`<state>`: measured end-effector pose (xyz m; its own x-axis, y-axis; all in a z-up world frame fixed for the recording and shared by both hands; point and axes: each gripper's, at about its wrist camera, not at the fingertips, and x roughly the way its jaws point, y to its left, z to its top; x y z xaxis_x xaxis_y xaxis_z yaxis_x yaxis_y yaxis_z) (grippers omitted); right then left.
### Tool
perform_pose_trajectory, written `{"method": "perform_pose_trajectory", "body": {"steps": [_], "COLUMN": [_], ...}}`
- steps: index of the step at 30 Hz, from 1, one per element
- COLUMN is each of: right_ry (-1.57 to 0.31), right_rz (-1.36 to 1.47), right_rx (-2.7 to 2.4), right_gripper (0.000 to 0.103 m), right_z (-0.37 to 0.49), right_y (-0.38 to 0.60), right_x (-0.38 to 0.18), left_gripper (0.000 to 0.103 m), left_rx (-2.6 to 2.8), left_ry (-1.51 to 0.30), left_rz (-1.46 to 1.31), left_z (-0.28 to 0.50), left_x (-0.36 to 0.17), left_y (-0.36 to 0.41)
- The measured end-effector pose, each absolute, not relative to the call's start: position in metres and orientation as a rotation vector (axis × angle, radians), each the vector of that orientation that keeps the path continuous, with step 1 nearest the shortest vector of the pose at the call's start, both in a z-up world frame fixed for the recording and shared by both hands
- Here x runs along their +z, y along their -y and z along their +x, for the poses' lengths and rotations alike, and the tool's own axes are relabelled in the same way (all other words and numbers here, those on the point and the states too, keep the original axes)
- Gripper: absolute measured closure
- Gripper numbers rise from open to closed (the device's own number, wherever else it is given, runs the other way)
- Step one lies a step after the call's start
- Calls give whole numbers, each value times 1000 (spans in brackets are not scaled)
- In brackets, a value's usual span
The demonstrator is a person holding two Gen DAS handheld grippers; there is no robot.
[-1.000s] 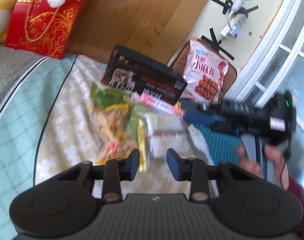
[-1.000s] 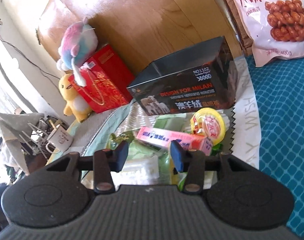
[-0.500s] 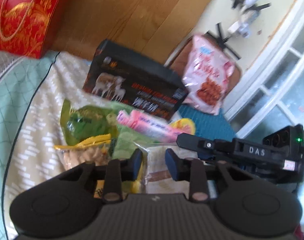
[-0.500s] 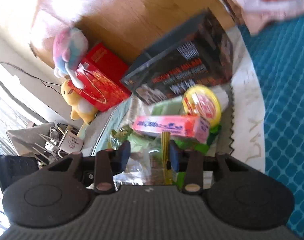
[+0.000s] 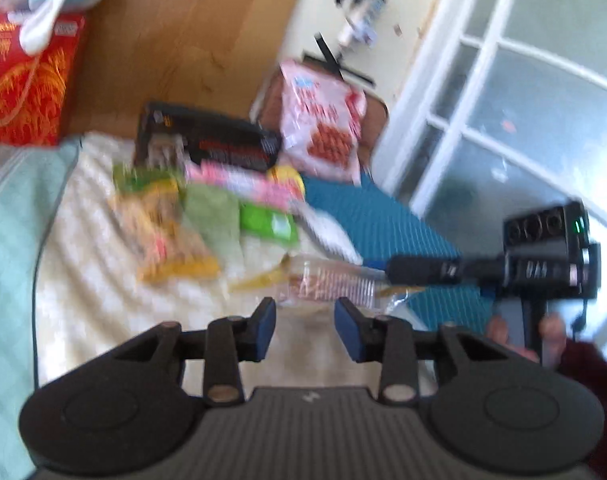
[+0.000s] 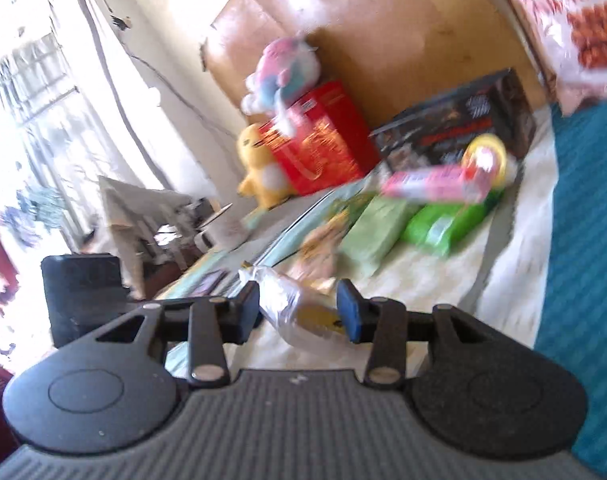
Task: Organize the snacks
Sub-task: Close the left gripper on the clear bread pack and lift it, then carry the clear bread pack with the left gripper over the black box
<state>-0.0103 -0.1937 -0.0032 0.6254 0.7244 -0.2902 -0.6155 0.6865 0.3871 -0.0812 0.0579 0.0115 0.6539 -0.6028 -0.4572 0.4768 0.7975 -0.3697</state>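
A clear snack packet (image 5: 329, 280) hangs just in front of my left gripper (image 5: 305, 328), whose jaws are opening with nothing between them. My right gripper (image 5: 377, 271) reaches in from the right and grips the packet's end. In the right wrist view the clear packet (image 6: 299, 312) fills the gap of my right gripper (image 6: 299, 314). Both pads touch it while the jaws are opening slightly. Behind it lies the snack pile: a pink long box (image 5: 243, 182), a green packet (image 5: 269, 226), a yellow-brown bag (image 5: 163, 224) and a yellow round tub (image 6: 485, 156).
A black box (image 5: 207, 142) and a pink snack bag (image 5: 323, 120) stand at the back by the wooden headboard. A red gift box (image 5: 19, 76) with a plush toy (image 6: 279, 68) is at the left. A teal mat (image 5: 383, 224) lies to the right, with a cream blanket (image 5: 103, 264) under the pile.
The clear packet has come out of the pile toward me in the right gripper. My left gripper has drawn back from the pile and its jaws stand wider.
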Motion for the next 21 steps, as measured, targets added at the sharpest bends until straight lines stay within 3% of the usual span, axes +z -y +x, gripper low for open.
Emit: {"method": "perform_pose_trajectory", "body": {"steps": [4,6,7,16,21], "right_ry": [-530,-508,-494,-486,-486], "right_rz": [255,243,249,-7,-211], "right_rx": [828,800,781,642,612], "right_gripper": [51,40,38,34,26], "right_z": [-28,-39,-42,-49,-50], "right_y": [188,190,192,167,147], "right_x": [-10,-5,-2,-11,-24], "left_gripper": [65,52,51,51,50], "left_rx": [-686,-674,-666,-643,-632], "left_ry": [-648,-622,-606,-655,-735], "left_rz": [-289,-327,-362,-439,-382], "left_z": [-100,-109,-112,-76,-60], "left_x": [6,12,16,25,7], "left_y": [-77,-93,-102,-97,-71]}}
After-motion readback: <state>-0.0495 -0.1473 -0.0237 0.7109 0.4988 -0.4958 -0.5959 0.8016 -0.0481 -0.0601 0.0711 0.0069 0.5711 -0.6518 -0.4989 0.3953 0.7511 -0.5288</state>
